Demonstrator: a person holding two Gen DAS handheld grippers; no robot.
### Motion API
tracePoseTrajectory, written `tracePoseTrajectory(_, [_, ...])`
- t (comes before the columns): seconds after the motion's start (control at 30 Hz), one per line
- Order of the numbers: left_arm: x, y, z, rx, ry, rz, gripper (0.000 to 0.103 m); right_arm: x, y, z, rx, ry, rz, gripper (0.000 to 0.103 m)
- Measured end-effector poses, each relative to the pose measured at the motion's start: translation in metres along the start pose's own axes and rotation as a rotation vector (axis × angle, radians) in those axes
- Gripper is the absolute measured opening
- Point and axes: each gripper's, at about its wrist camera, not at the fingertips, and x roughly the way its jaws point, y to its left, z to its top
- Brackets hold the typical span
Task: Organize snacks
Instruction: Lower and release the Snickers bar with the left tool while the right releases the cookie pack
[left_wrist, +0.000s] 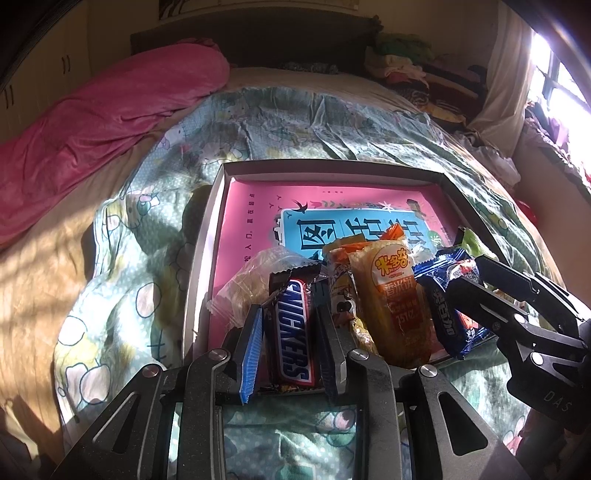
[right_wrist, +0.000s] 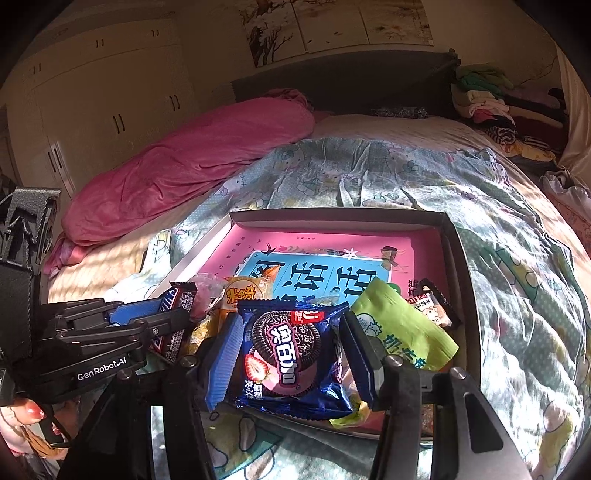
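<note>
A shallow grey box (left_wrist: 210, 229) with a pink book (left_wrist: 251, 206) in it lies on the bed. Snacks are heaped at its near edge. My left gripper (left_wrist: 290, 314) is shut on a Snickers bar (left_wrist: 293, 328); it also shows in the right wrist view (right_wrist: 166, 317). My right gripper (right_wrist: 288, 325) is shut on a blue Oreo packet (right_wrist: 288, 354), which also shows in the left wrist view (left_wrist: 448, 306). An orange rice-cracker pack (left_wrist: 395, 295), a clear wrapped snack (left_wrist: 258, 280) and a green pouch (right_wrist: 402, 325) lie between and beside them.
The box sits on a Hello Kitty quilt (left_wrist: 280, 125). A pink blanket (left_wrist: 92, 125) lies at the left. Folded clothes (right_wrist: 484, 96) are piled at the headboard. A small brown-edged snack (right_wrist: 432, 302) lies at the box's right side.
</note>
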Motion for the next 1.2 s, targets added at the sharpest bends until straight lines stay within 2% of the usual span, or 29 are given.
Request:
tracePoseTrajectory(0.17, [-0.001, 0.000, 0.001, -0.002, 0.007, -0.002, 0.030, -0.006, 0.000, 0.001, -0.004, 0.000, 0.015, 0.054])
tracePoseTrajectory(0.4, [-0.002, 0.001, 0.001, -0.002, 0.012, -0.012, 0.030, -0.018, 0.008, -0.003, -0.083, 0.018, 0.014, 0.054])
tracePoseTrajectory(0.7, [-0.004, 0.000, -0.002, 0.008, 0.018, -0.021, 0.030, -0.026, 0.027, -0.015, -0.175, 0.033, 0.085, 0.054])
tracePoseTrajectory(0.93, [-0.005, -0.002, -0.003, 0.018, 0.022, -0.025, 0.030, -0.018, 0.034, -0.018, -0.171, 0.058, 0.124, 0.054])
tracePoseTrajectory(1.2, [-0.004, -0.002, -0.003, 0.022, 0.025, -0.026, 0.030, -0.014, 0.028, -0.017, -0.143, 0.067, 0.129, 0.054])
